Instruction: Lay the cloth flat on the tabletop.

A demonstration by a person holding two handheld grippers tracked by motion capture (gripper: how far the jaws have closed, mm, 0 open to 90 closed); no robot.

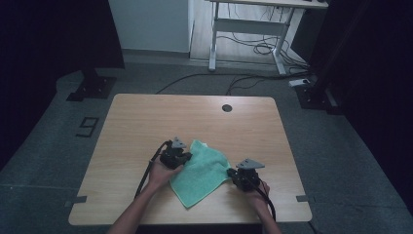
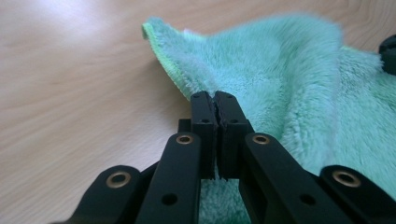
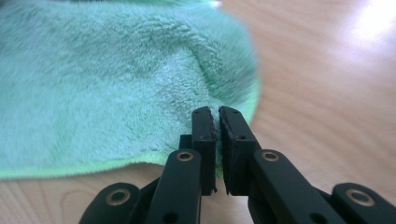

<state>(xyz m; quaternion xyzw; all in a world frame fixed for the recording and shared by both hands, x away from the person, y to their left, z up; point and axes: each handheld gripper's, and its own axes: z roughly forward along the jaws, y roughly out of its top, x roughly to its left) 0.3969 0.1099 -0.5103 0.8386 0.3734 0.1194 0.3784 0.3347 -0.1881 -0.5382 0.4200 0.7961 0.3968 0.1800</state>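
1. The green towel (image 1: 200, 171) lies on the wooden table (image 1: 146, 122) near its front edge, between the two grippers. The left gripper (image 1: 181, 157) pinches the towel's left edge, jaws closed on the fabric; the right gripper (image 1: 234, 173) grips the right corner the same way.
2. In both gripper views the jaw tips press together, and the cloth caught between them is barely visible. The towel bunches up into a soft fold near each pinch.
3. Both forearms come in from the front edge, hands low over the table.
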